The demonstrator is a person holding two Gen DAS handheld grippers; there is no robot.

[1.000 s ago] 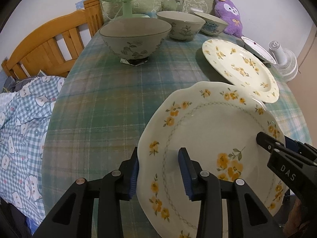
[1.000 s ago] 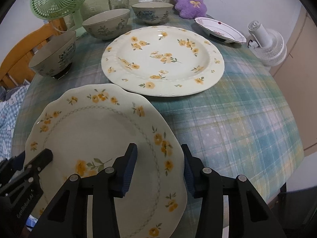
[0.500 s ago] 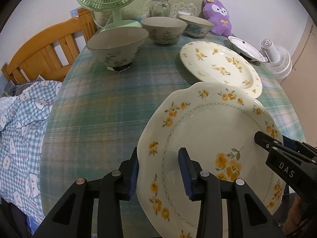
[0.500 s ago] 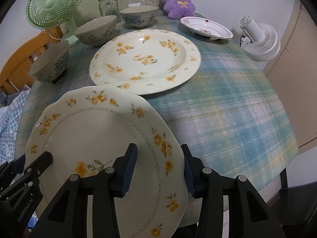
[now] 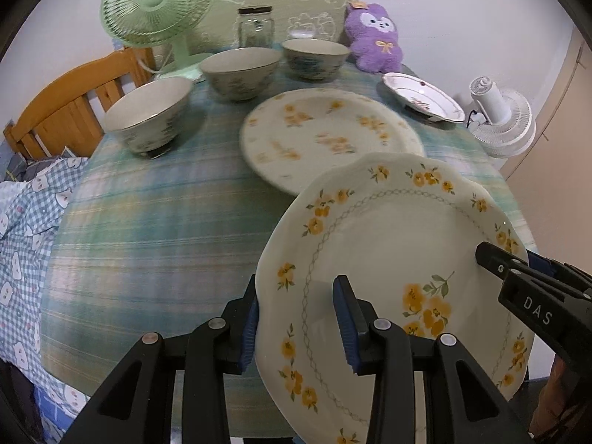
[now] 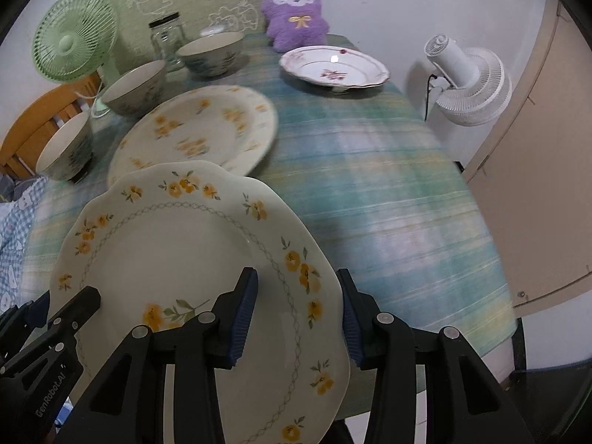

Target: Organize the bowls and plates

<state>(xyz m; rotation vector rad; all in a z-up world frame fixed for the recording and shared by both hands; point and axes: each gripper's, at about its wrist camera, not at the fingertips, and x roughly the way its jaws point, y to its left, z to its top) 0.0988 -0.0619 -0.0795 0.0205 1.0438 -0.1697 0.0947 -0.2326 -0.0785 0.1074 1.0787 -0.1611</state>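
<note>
Both grippers hold one cream scalloped plate with yellow flowers point(image 5: 392, 259) above the near end of the table. My left gripper point(image 5: 296, 318) is shut on its left rim; my right gripper point(image 6: 296, 307) is shut on its right rim point(image 6: 207, 259). A larger round yellow-flower plate point(image 5: 329, 133) lies on the checked cloth just beyond; it also shows in the right wrist view point(image 6: 196, 129). Three grey floral bowls point(image 5: 148, 114) point(image 5: 240, 72) point(image 5: 314, 57) stand in a row at the back left. A small white plate with pink flowers point(image 6: 333, 68) sits at the back right.
A green fan point(image 5: 155, 3), a glass jar point(image 5: 255, 27) and a purple plush toy point(image 5: 373, 37) stand along the back. A wooden chair point(image 5: 63, 107) and blue checked bedding point(image 5: 26, 222) are at left. A white fan point(image 6: 470, 81) stands off the table's right.
Both grippers have lifted the scalloped plate and swung right; the table objects have shifted down and left in view. The grips on the plate are unchanged.
</note>
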